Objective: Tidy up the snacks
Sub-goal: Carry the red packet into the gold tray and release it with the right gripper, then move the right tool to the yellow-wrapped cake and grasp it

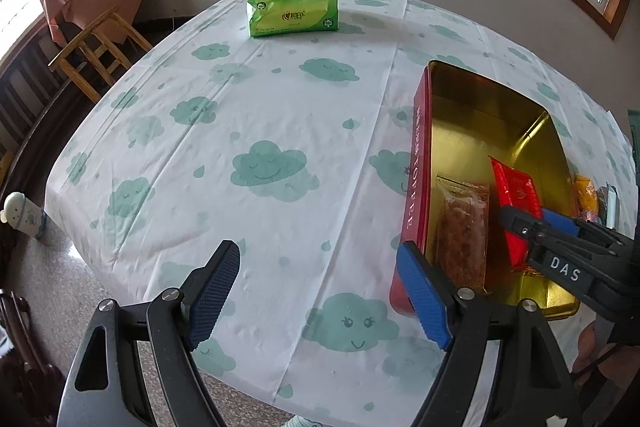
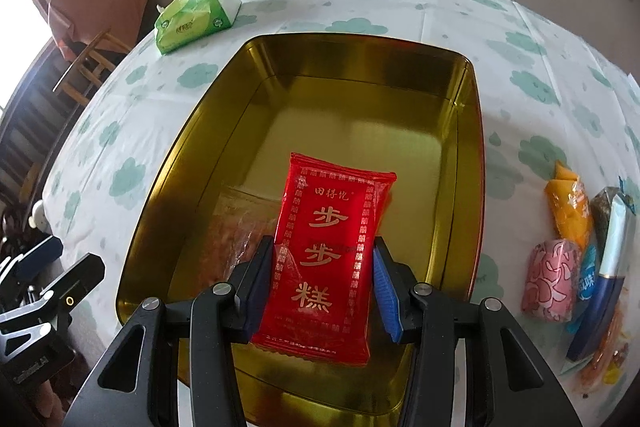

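**Red cake packet held over the open tin**

The right gripper (image 2: 324,287) is clamped on a red snack packet (image 2: 328,227) with gold characters, both pads pressing its long edges, and holds it above the near half of the gold-lined tin (image 2: 472,131). A clear packet of brownish snack (image 1: 464,227) already lies on the tin's floor, at about nine o'clock from the red one.

The left gripper (image 1: 320,295) hangs with its jaws wide apart and nothing between them, over the cloud-print tablecloth (image 1: 248,131); its blue-padded finger is close by the tin's red outer wall.

More snacks (image 2: 576,239) wait on the cloth at three o'clock from the tin: orange, pink-patterned and blue-and-white wrappers, bunched together. A green tissue pack (image 2: 196,17) sits well apart at eleven o'clock.
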A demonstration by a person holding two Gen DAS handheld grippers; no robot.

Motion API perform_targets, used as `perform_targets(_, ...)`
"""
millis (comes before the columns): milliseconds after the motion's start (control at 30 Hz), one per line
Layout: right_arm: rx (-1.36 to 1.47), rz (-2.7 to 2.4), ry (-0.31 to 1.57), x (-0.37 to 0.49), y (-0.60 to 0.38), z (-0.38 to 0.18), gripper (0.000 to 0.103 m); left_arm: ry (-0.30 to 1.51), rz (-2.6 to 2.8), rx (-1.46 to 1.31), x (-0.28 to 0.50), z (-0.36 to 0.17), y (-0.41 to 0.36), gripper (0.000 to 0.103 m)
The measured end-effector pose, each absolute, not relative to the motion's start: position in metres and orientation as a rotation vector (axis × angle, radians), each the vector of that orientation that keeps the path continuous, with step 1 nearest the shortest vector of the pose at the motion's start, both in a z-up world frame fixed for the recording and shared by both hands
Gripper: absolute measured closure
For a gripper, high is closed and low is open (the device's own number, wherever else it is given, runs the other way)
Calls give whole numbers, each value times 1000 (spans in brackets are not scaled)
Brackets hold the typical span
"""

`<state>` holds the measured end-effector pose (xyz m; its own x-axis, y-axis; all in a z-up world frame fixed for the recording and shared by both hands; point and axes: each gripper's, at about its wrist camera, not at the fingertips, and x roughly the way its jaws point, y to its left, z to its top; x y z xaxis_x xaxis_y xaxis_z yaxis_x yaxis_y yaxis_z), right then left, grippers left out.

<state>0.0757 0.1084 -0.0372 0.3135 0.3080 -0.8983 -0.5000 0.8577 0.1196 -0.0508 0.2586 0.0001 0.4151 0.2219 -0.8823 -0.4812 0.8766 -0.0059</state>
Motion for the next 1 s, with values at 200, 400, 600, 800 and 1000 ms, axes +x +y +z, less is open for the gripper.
perform_targets(200, -217, 536, 1129, 72, 111, -37, 55, 1056, 447, -286, -52, 0, 259, 25)
perform_targets(400, -198, 550, 1121, 72, 109, -33, 54, 1055, 445, -294, -53, 1, 258, 25)
perform_targets(600, -154, 563, 1077, 66, 89, -13, 54, 1032, 422, -296, -53, 7, 249, 25)
perform_targets(800, -83, 532, 1045, 61, 33, 8, 54, 1017, 365, -276, -48, 14, 226, 25)
perform_targets(1000, -91, 413, 982, 57, -35, 27, 54, 1007, 308, -241, -42, 20, 200, 25)
